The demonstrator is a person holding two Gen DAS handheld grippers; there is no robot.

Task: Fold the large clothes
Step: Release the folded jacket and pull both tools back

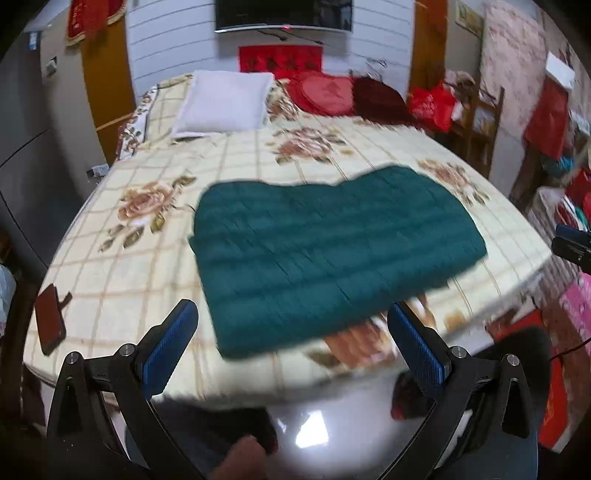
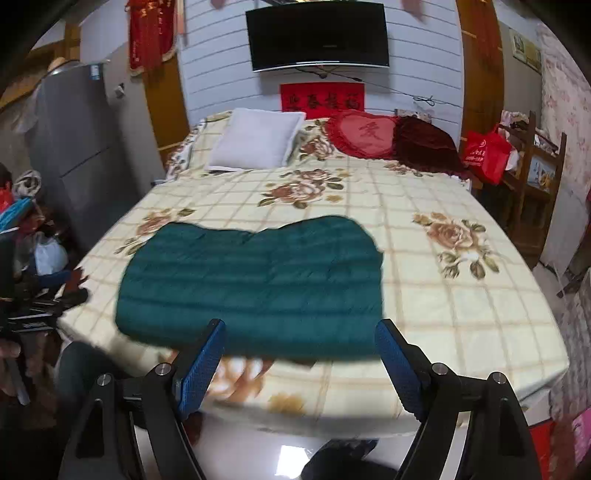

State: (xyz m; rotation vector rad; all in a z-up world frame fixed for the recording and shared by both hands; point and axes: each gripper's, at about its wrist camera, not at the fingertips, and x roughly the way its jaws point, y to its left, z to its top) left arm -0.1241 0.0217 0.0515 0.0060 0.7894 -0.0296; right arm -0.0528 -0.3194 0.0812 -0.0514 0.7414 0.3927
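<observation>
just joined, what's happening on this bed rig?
A person holds a claw in each hand over a bed with a floral checked cover. A dark green quilted garment lies folded into a rough rectangle near the foot edge. The left claw and right claw are both open and hold nothing, hanging at the near edge of the bed. Nothing grips the garment now.

One folded green quilted garment (image 2: 255, 284) is laid on one bed (image 2: 461, 314). Three cushions are counted by the wall: one white pillow (image 2: 258, 138), one red heart cushion (image 2: 364, 134), one dark red cushion (image 2: 428, 146). Two grippers are seen, left gripper (image 1: 291, 332) and right gripper (image 2: 301, 350), plus one TV (image 2: 317, 35).
</observation>
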